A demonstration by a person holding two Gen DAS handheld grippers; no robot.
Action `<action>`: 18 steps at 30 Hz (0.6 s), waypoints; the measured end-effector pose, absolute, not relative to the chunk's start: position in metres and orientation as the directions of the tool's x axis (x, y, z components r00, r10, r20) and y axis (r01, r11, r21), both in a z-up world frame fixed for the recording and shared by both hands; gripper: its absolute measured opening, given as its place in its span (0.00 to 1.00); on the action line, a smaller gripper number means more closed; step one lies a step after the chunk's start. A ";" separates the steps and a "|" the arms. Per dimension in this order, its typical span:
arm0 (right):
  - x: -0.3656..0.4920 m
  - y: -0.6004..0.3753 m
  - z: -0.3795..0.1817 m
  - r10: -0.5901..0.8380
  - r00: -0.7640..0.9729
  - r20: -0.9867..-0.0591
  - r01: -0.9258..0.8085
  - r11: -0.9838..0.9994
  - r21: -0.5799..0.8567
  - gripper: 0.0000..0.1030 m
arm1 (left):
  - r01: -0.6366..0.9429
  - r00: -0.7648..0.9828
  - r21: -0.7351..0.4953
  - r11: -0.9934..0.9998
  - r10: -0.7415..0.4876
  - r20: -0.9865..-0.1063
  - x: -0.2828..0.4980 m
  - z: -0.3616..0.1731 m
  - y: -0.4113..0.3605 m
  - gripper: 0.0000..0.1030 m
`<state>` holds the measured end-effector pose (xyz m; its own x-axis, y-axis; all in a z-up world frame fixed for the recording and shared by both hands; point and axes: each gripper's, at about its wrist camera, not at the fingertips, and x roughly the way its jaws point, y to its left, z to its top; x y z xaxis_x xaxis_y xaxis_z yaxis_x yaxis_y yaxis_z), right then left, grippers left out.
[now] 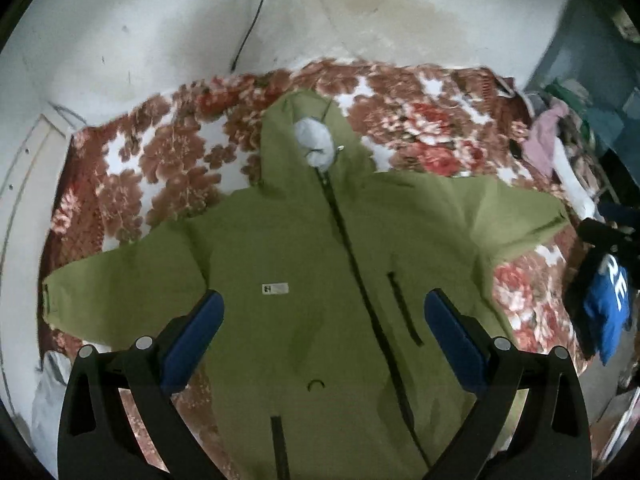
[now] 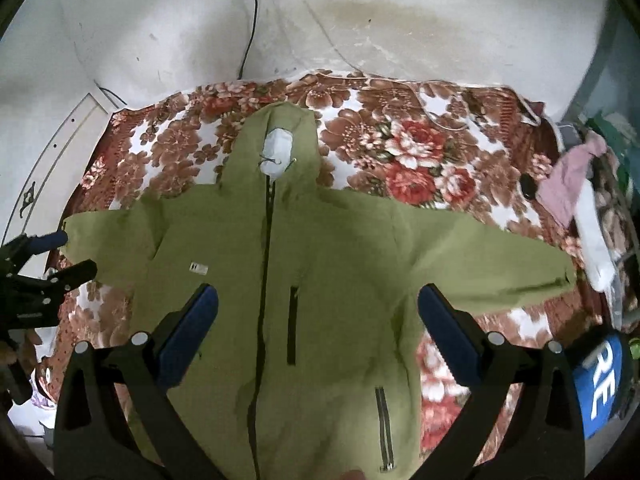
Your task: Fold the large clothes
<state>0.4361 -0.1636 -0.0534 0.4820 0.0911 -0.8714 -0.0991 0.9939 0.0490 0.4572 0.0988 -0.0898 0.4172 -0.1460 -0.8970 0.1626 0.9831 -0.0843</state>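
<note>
A green hooded jacket (image 1: 304, 248) lies flat and face up on a floral bedspread (image 1: 160, 152), zipper shut, hood toward the wall, both sleeves spread out sideways. It also shows in the right wrist view (image 2: 332, 248). My left gripper (image 1: 324, 304) hovers open and empty above the jacket's lower chest. My right gripper (image 2: 318, 300) hovers open and empty above the jacket's right chest pocket. The left gripper also shows at the left edge of the right wrist view (image 2: 60, 256), beside the left sleeve cuff.
The bedspread (image 2: 420, 136) covers a bed against a white wall (image 2: 360, 32) with a power strip and black cable (image 2: 250, 28). A pile of clothes (image 2: 580, 184) lies at the bed's right side. A blue item with white letters (image 2: 600, 380) sits at the right.
</note>
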 end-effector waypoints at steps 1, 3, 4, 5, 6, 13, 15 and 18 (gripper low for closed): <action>0.450 -0.165 -0.059 0.099 0.474 -0.875 -0.106 0.993 0.055 0.96 | 0.151 0.407 -0.092 0.984 -0.147 -0.902 0.468 -0.096 0.103 0.95; 0.485 -0.164 -0.073 0.121 0.460 -0.880 -0.134 0.989 0.066 0.96 | 0.131 0.389 -0.077 0.988 -0.123 -0.913 0.497 -0.112 0.112 0.95; 0.499 -0.163 -0.079 0.127 0.458 -0.880 -0.151 0.986 0.064 0.96 | 0.125 0.397 -0.068 0.990 -0.113 -0.911 0.513 -0.119 0.116 0.95; 0.514 -0.162 -0.086 0.134 0.456 -0.880 -0.172 0.983 0.060 0.96 | 0.118 0.404 -0.062 0.991 -0.105 -0.909 0.523 -0.123 0.119 0.95; 0.536 -0.159 -0.096 0.122 0.452 -0.884 -0.194 0.980 0.036 0.96 | 0.107 0.402 -0.053 0.993 -0.092 -0.911 0.539 -0.130 0.123 0.95; 0.651 -0.140 -0.151 0.188 0.415 -0.890 -0.304 0.951 0.060 0.95 | 0.099 0.403 -0.121 0.988 -0.151 -0.903 0.635 -0.174 0.137 0.95; 0.690 -0.133 -0.173 0.246 0.372 -0.895 -0.375 0.922 0.098 0.95 | 0.119 0.380 -0.175 0.977 -0.207 -0.901 0.665 -0.190 0.140 0.95; 0.737 -0.126 -0.203 0.246 0.369 -0.896 -0.421 0.904 0.075 0.95 | 0.174 0.364 -0.127 0.977 -0.183 -0.913 0.712 -0.220 0.135 0.95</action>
